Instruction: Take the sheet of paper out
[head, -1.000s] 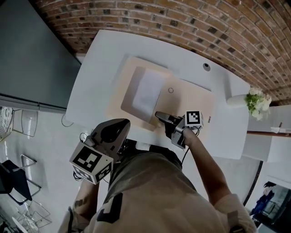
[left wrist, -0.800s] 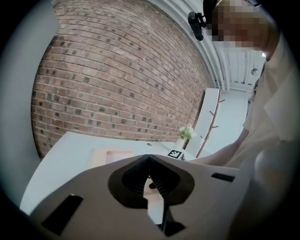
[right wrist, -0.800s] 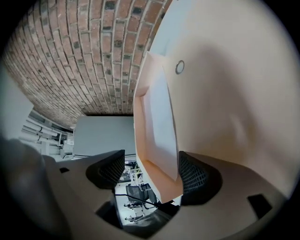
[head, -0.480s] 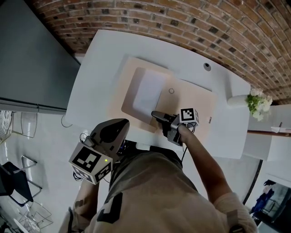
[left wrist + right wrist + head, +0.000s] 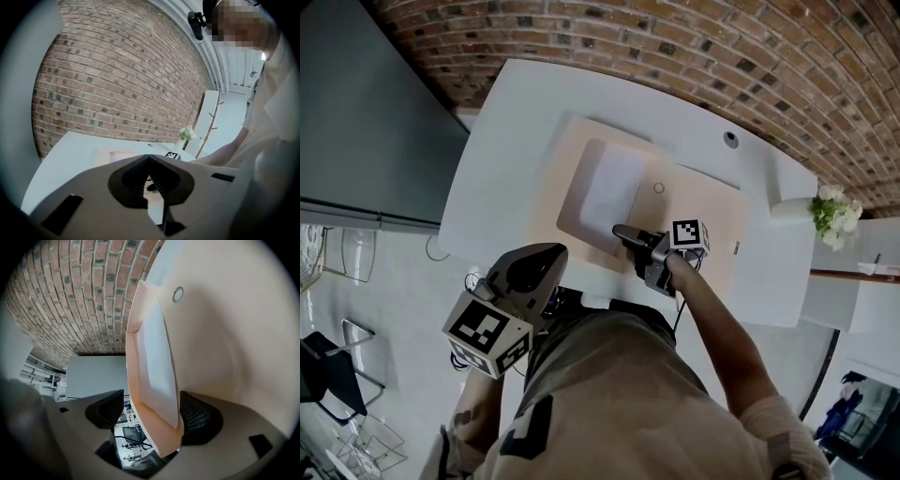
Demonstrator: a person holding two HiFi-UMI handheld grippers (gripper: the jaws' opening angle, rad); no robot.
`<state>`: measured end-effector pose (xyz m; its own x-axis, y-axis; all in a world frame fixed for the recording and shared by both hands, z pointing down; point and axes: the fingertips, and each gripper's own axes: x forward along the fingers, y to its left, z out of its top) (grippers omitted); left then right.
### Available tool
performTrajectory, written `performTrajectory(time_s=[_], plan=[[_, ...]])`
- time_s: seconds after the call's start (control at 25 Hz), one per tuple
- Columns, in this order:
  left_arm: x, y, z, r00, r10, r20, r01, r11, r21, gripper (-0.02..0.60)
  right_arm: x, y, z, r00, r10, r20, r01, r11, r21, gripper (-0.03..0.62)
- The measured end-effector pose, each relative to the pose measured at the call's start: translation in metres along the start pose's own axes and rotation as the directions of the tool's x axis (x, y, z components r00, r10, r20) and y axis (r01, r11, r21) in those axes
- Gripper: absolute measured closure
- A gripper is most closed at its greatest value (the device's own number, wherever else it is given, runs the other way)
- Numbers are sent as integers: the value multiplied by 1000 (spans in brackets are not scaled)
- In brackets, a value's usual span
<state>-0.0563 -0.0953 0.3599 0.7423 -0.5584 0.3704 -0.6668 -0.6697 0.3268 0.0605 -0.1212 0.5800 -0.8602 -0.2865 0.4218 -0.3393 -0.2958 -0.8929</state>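
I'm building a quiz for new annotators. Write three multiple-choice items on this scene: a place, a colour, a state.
1. Where is the left gripper? A over the envelope; B near the person's torso, off the table; C resting on the table.
2. The envelope's colour? A blue; B beige; C black.
3. The right gripper's jaws? A shut, empty; B shut on the envelope; C apart around the envelope's edge.
Key: 1B, head view shows it by the torso; 2B, plainly beige; 3C, its own view shows the gap.
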Motion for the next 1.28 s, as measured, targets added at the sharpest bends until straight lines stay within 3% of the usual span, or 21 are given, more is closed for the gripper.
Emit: performTrajectory(time_s=[0.4, 0.92, 1.28], plan=[[-2, 3, -4, 1000, 5, -11, -5, 1000, -21, 568, 14, 9, 10, 1000, 1, 19, -1, 1000, -24, 233], [1, 8, -1, 1000, 10, -1, -10, 1000, -22, 568, 13, 33, 27, 992, 118, 34, -114, 988, -103, 233], [-2, 10, -4, 1000, 21, -7, -22, 999, -31, 568, 20, 33, 44, 995, 78, 63, -70, 991, -114, 233]])
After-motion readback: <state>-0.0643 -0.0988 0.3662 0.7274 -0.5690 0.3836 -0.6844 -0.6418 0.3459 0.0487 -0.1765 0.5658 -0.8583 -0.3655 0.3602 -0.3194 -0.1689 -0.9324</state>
